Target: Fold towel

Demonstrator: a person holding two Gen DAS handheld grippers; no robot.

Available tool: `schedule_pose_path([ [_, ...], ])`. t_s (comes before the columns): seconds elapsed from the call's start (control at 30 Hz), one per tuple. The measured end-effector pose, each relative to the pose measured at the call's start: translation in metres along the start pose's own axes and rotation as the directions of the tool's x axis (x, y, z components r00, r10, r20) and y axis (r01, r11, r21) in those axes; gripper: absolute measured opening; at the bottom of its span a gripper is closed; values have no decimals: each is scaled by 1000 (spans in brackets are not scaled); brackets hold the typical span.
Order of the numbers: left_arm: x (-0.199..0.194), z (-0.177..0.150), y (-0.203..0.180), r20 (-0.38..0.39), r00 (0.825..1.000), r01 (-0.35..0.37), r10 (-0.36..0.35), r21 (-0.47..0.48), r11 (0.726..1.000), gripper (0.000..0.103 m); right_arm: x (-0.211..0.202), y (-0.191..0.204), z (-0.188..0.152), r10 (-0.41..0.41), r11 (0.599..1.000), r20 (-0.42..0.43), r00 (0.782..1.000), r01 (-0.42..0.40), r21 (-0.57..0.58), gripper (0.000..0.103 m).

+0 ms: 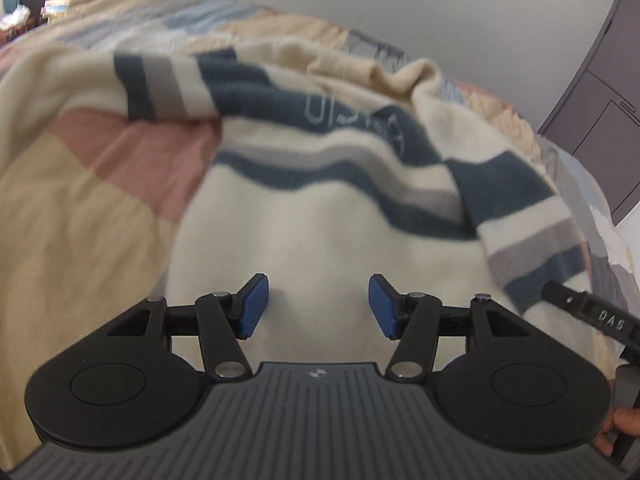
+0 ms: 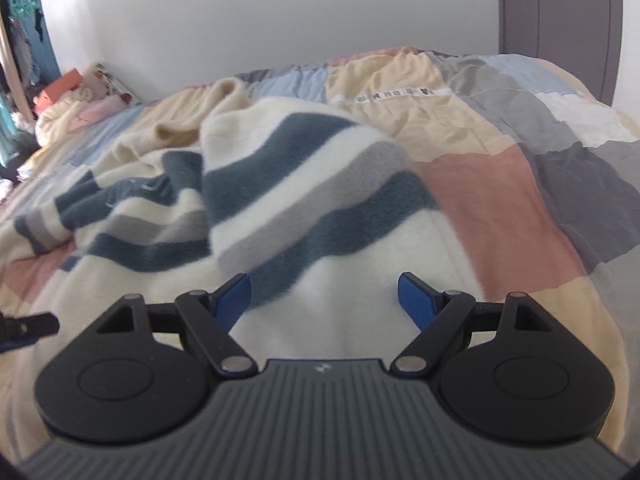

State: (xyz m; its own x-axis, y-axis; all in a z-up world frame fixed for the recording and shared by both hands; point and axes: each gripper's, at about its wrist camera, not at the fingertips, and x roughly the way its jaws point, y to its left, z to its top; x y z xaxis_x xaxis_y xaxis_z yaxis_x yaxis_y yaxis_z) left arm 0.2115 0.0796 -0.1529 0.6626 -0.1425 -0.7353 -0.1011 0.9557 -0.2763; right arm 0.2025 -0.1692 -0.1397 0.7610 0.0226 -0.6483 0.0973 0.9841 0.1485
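Observation:
A cream towel (image 1: pixel 320 232) with dark blue and grey stripes lies rumpled on the bed, its striped ends folded over each other. My left gripper (image 1: pixel 318 304) hovers open just above the towel's plain cream part, nothing between its blue pads (image 1: pixel 253 306). In the right wrist view the same towel (image 2: pixel 280 200) spreads ahead, a striped flap lying on top. My right gripper (image 2: pixel 324 300) is open over the cream part near that flap, holding nothing. The right gripper's black finger (image 1: pixel 592 316) shows at the right edge of the left wrist view.
The bed has a patchwork cover (image 2: pixel 500 200) in pink, yellow, grey and blue. A white wall (image 2: pixel 280 12) runs behind the bed, with a grey door (image 2: pixel 560 20) at the right. Pillows and clutter (image 2: pixel 68 96) sit at the far left. A hand (image 1: pixel 618 428) shows at lower right.

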Motion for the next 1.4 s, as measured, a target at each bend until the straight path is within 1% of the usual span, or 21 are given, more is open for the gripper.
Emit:
schedule_pose_path([
  [0.13,12,-4,10,-28,1000,7,-7,-18,1000,62,11,4,-3,-9,1000,-33,999,9,-20,85],
  [0.17,13,-3,12,-28,1000,11,-12,-26,1000,62,13,5,-4,-8,1000,-40,999,7,-21,86],
  [0.3,13,-1,14,-21,999,23,-24,-50,999,62,19,7,-8,-16,999,-50,999,14,-40,86],
  [0.43,12,-1,15,-18,999,28,-30,-56,998,62,21,3,-9,-12,1000,-47,999,12,3,86],
  [0.47,11,-1,15,-16,999,32,-33,-62,998,62,21,3,-9,-12,1000,-44,999,12,9,83],
  [0.53,10,0,17,-13,999,38,-39,-77,996,62,20,1,-8,-12,1000,-38,999,13,22,74],
  [0.6,9,0,18,-12,999,44,-46,-90,995,62,18,-2,-6,-7,999,-31,999,9,45,54],
  [0.63,8,0,19,-11,999,47,-48,-95,994,62,17,-5,-5,-1,998,-29,1000,3,60,50],
  [0.7,7,-1,21,-10,999,52,-53,-103,993,62,13,-7,-3,8,996,-17,1000,-7,84,31],
  [0.8,5,-1,23,-7,998,57,-58,-113,992,62,7,-9,-1,16,995,2,1000,-16,100,18],
  [0.9,4,-1,23,-5,998,62,-63,-122,991,62,0,-9,2,15,995,27,1000,-17,98,12],
  [1.13,2,-2,26,1,997,73,-73,-136,988,62,-14,-15,18,16,996,87,996,-24,91,10],
  [1.27,1,-1,26,5,996,84,-84,-144,986,62,-18,-24,39,15,995,117,993,-26,92,9],
  [1.4,1,-2,25,6,996,90,-90,-150,985,62,-20,-39,72,-12,997,159,987,-1,82,9],
])
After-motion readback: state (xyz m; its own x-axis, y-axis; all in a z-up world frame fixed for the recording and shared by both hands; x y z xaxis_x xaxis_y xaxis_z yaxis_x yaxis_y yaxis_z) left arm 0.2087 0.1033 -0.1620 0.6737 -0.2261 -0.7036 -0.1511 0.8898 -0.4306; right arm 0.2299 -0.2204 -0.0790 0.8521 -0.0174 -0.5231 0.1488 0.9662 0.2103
